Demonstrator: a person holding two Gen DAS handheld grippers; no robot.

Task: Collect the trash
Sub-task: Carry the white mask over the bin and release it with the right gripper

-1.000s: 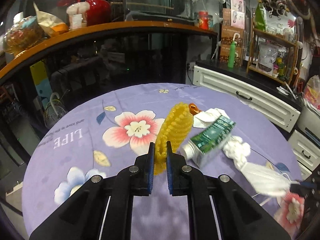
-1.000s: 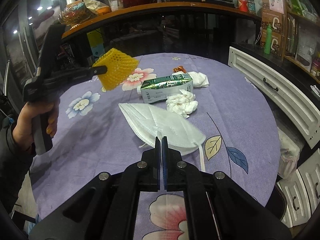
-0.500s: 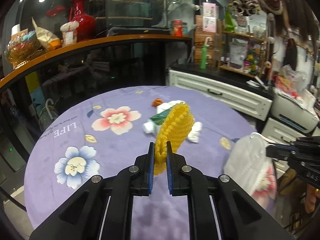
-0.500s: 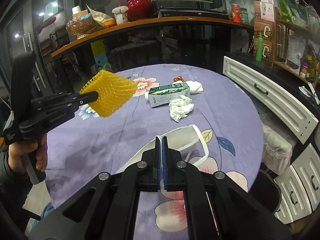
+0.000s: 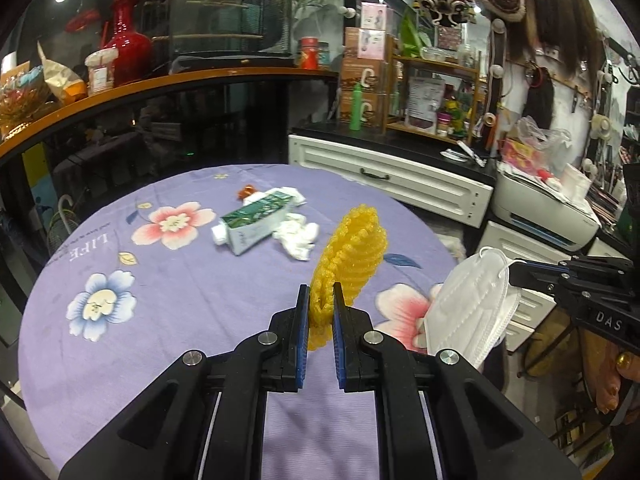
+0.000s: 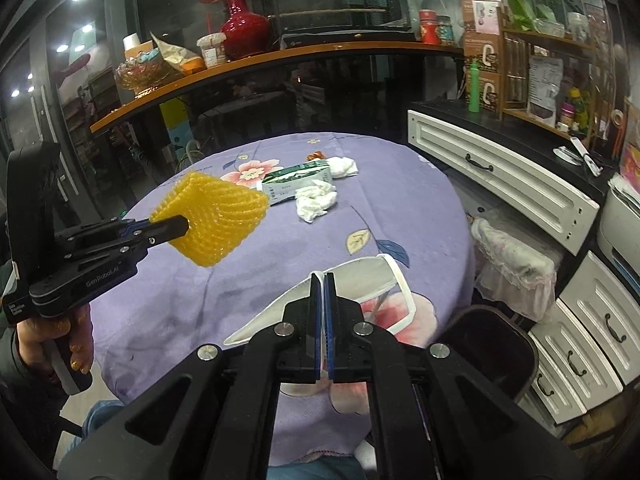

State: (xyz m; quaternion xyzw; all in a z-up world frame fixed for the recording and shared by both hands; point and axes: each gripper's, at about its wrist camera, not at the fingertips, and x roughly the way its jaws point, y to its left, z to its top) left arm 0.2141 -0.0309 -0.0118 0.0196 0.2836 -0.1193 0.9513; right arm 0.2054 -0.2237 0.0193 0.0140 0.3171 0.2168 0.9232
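Small print on the green carton (image 5: 256, 220) too tiny to read. Orange scrap (image 5: 245, 191) behind it too small to identify. Lower half of the white mask (image 6: 320, 304) hidden behind the right gripper (image 6: 323, 280). Dark chair (image 6: 488, 344) beside the table (image 6: 180, 300) partly covered by that gripper's frame.

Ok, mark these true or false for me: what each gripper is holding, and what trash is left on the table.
1. The left gripper holds the yellow foam net. True.
2. The right gripper is empty. False: its jaws pinch the white face mask.
3. The green carton lies on the table. True.
4. The crumpled tissue is already collected. False: it lies beside the carton.
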